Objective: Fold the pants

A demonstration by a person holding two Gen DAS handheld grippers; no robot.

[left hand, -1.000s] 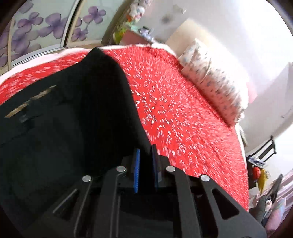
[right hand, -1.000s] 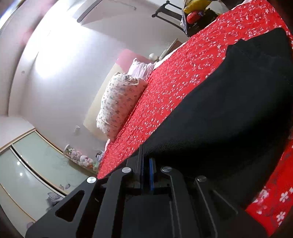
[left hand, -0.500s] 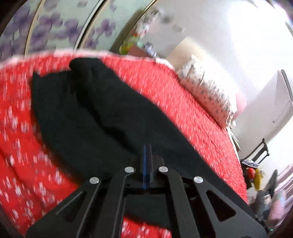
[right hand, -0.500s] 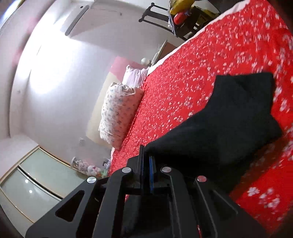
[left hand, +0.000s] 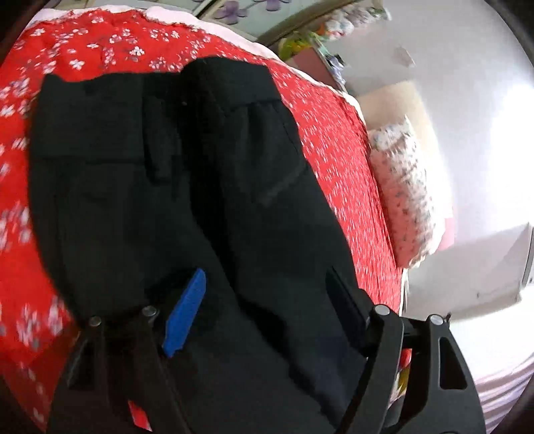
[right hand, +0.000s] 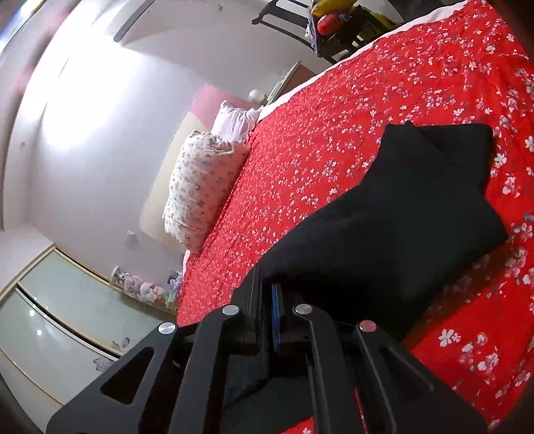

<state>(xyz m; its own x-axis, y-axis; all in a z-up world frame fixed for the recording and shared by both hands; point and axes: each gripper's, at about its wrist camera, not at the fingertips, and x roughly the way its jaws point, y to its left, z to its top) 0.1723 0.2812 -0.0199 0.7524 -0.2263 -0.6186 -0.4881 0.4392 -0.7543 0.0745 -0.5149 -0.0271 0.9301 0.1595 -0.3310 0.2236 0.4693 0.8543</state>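
Note:
Black pants (left hand: 187, 187) lie on a red flowered bedspread (left hand: 100, 46). In the left wrist view the waistband is at the far end and the fabric runs toward me. My left gripper (left hand: 267, 293) is open just above the pants, its blue pad (left hand: 187, 310) on the left and the dark finger on the right, holding nothing. In the right wrist view my right gripper (right hand: 267, 293) is shut on the edge of the black pants (right hand: 400, 213), whose leg end stretches away across the bedspread (right hand: 333, 110).
A flowered pillow (right hand: 200, 187) and a pink pillow (right hand: 237, 117) lie at the bed's head against the wall. A mirrored wardrobe (right hand: 50, 317) stands beside the bed. A dark rack with bright items (right hand: 333, 30) stands past the bed's far edge.
My left gripper has opened and let go of the pants, which now lie flat under it. My right gripper stays shut on the fabric; the pants have been lowered onto the bed.

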